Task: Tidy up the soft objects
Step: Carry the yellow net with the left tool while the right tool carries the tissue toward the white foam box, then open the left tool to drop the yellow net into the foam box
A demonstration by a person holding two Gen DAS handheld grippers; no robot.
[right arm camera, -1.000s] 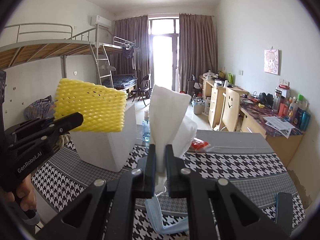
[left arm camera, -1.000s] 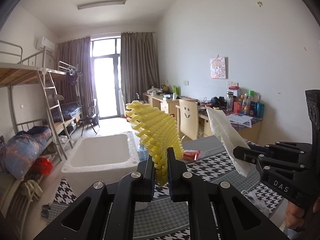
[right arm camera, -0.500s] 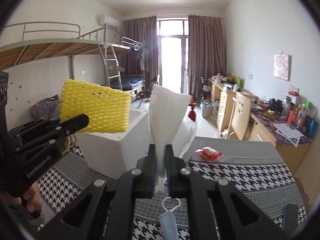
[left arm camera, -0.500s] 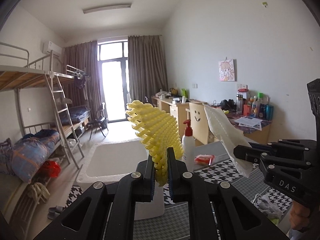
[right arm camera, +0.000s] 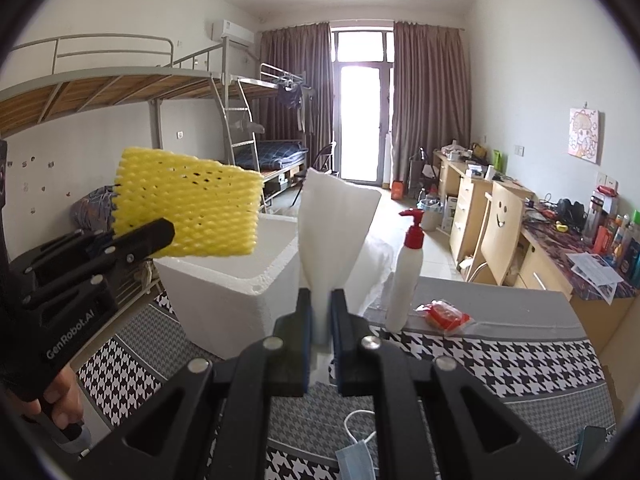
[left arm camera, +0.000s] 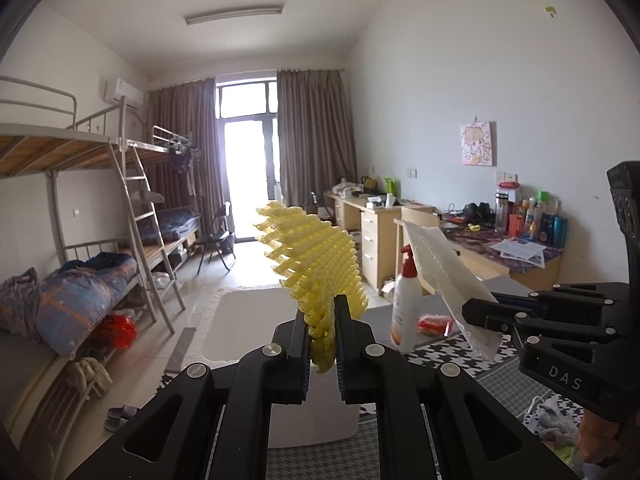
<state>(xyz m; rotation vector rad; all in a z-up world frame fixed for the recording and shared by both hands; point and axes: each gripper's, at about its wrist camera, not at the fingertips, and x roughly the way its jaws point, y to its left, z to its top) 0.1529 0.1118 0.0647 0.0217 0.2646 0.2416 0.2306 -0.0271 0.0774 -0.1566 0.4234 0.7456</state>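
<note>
My left gripper [left arm camera: 322, 320] is shut on a yellow foam net sleeve [left arm camera: 312, 256] and holds it up above the white foam box [left arm camera: 248, 320]. It also shows in the right wrist view [right arm camera: 188, 208], left of centre. My right gripper [right arm camera: 320, 312] is shut on a white soft sheet [right arm camera: 332, 232], held upright over the table near the box's [right arm camera: 228, 296] right side. The right gripper [left arm camera: 480, 312] and its sheet [left arm camera: 444, 268] show at the right of the left wrist view.
A white pump bottle [right arm camera: 406, 276] and a red packet [right arm camera: 444, 314] stand on the houndstooth tablecloth [right arm camera: 500, 360]. A blue face mask [right arm camera: 356, 456] lies near the front edge. Desks [right arm camera: 560, 248] line the right wall, bunk beds [right arm camera: 120, 92] the left.
Both grippers have risen with their loads. The views tilted up, so the foam box and table sit lower in frame and the pump bottle has come into view.
</note>
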